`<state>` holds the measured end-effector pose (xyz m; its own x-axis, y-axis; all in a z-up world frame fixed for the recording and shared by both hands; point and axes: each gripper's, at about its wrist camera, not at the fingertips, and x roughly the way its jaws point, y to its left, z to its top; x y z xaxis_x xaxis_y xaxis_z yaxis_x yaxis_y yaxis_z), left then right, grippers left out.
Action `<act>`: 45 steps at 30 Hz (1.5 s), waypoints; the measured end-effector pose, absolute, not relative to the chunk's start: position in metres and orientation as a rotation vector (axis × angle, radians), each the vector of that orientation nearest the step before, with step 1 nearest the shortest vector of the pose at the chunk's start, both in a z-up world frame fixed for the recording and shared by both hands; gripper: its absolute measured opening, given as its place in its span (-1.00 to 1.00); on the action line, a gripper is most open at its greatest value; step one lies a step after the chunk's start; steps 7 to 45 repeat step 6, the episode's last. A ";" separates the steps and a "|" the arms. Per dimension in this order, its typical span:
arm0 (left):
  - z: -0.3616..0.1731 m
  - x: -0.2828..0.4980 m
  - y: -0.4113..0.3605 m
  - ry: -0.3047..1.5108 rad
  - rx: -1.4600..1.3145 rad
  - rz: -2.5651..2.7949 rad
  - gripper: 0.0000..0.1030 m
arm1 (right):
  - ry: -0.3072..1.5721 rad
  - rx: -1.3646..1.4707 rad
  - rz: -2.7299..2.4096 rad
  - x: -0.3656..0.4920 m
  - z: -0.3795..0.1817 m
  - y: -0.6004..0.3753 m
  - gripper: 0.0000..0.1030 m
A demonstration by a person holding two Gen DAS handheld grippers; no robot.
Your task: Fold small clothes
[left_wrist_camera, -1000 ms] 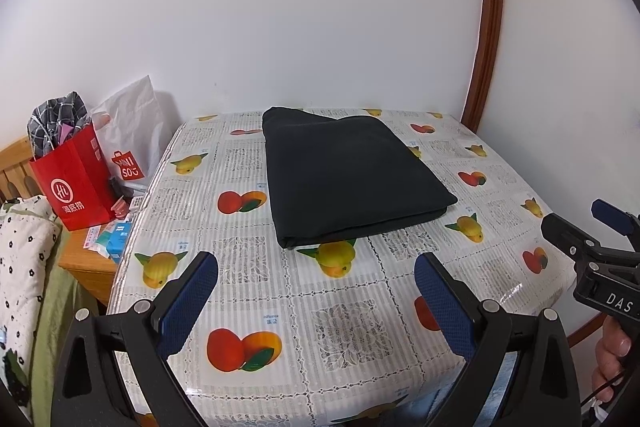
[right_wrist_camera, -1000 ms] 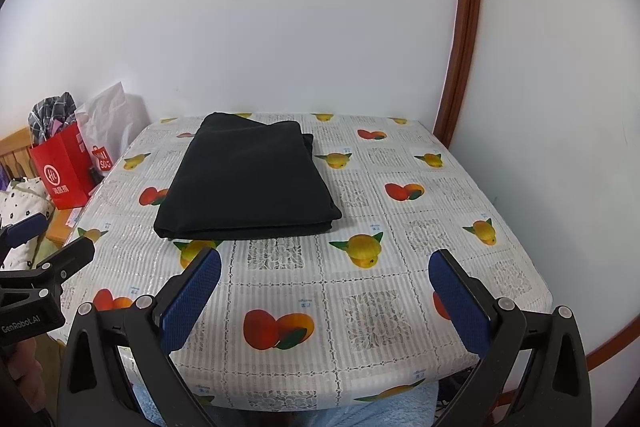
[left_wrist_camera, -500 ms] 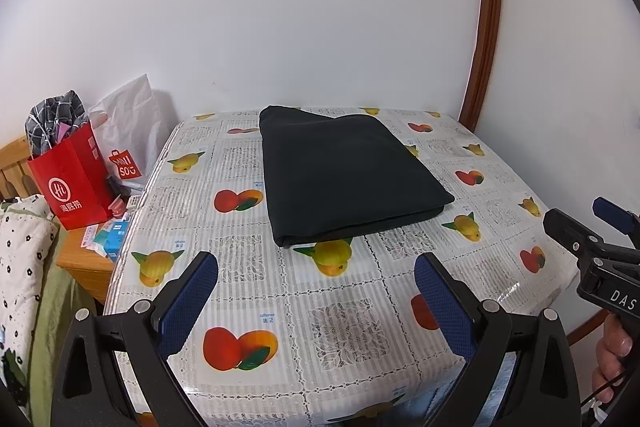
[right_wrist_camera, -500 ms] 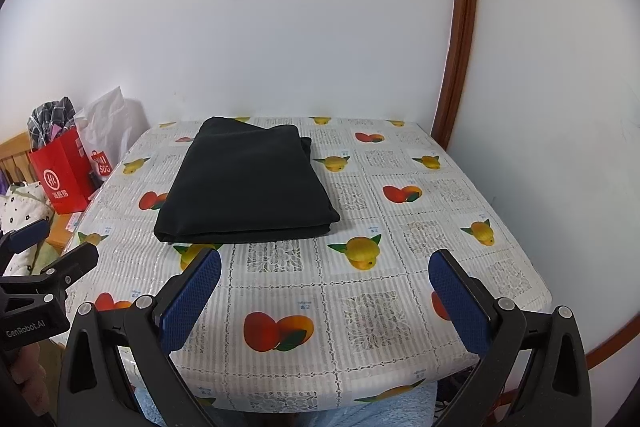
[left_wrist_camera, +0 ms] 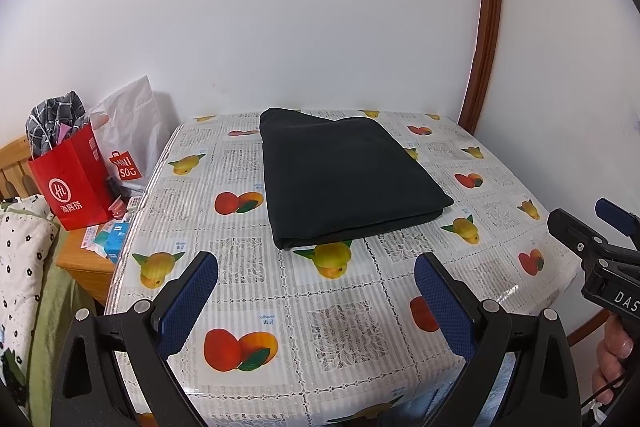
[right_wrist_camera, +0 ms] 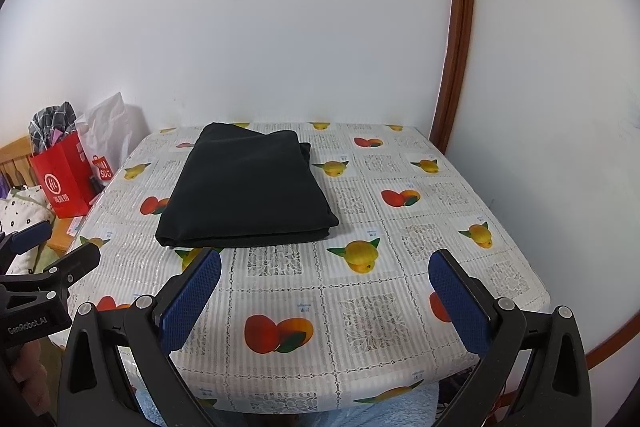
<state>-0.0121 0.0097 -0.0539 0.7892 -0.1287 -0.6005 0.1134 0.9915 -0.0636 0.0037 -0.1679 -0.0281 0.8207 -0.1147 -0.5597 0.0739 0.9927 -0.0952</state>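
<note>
A black garment (left_wrist_camera: 344,179) (right_wrist_camera: 248,187) lies folded into a flat rectangle on the far half of a table covered with a fruit-print cloth (left_wrist_camera: 328,327) (right_wrist_camera: 360,307). My left gripper (left_wrist_camera: 316,275) hovers open above the table's near edge, well short of the garment, with nothing between its blue pads. My right gripper (right_wrist_camera: 324,275) is likewise open and empty near the front edge. Each gripper shows at the side of the other's view: the right gripper (left_wrist_camera: 592,227) and the left gripper (right_wrist_camera: 52,247).
White walls close the table in at the back and right, with a brown wooden trim (right_wrist_camera: 452,67) in the corner. Left of the table stand a red paper bag (left_wrist_camera: 72,183), a white shopping bag (left_wrist_camera: 128,139) and a wooden stand (left_wrist_camera: 88,259). A blue towel (right_wrist_camera: 280,411) hangs below the front edge.
Both grippers have drawn back and up slightly from the table, so the folded garment looks a little farther away. The garment has not moved.
</note>
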 end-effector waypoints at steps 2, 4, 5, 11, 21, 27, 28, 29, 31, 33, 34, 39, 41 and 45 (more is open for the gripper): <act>-0.054 -0.012 0.010 0.649 -0.025 -0.128 0.93 | 0.599 -0.070 -0.101 0.004 -0.027 -0.169 0.98; -0.054 -0.011 0.010 0.648 -0.026 -0.127 0.93 | 0.598 -0.071 -0.098 0.005 -0.027 -0.169 0.98; -0.054 -0.012 0.010 0.649 -0.026 -0.126 0.93 | 0.597 -0.074 -0.097 0.005 -0.027 -0.168 0.98; -0.054 -0.011 0.009 0.649 -0.026 -0.124 0.93 | 0.595 -0.076 -0.097 0.006 -0.027 -0.168 0.98; -0.054 -0.011 0.009 0.649 -0.026 -0.124 0.93 | 0.595 -0.076 -0.097 0.006 -0.027 -0.168 0.98; -0.054 -0.011 0.009 0.649 -0.026 -0.124 0.93 | 0.595 -0.076 -0.097 0.006 -0.027 -0.168 0.98; -0.054 -0.011 0.009 0.649 -0.026 -0.124 0.93 | 0.595 -0.076 -0.097 0.006 -0.027 -0.168 0.98; -0.054 -0.011 0.009 0.649 -0.026 -0.124 0.93 | 0.595 -0.076 -0.097 0.006 -0.027 -0.168 0.98; -0.054 -0.011 0.009 0.649 -0.026 -0.124 0.93 | 0.595 -0.076 -0.097 0.006 -0.027 -0.168 0.98; -0.054 -0.011 0.009 0.649 -0.026 -0.124 0.93 | 0.595 -0.076 -0.097 0.006 -0.027 -0.168 0.98; -0.054 -0.011 0.009 0.649 -0.026 -0.124 0.93 | 0.595 -0.076 -0.097 0.006 -0.027 -0.168 0.98; -0.054 -0.011 0.009 0.649 -0.026 -0.124 0.93 | 0.595 -0.076 -0.097 0.006 -0.027 -0.168 0.98; -0.054 -0.011 0.009 0.649 -0.026 -0.124 0.93 | 0.595 -0.076 -0.097 0.006 -0.027 -0.168 0.98; -0.054 -0.011 0.009 0.649 -0.026 -0.124 0.93 | 0.595 -0.076 -0.097 0.006 -0.027 -0.168 0.98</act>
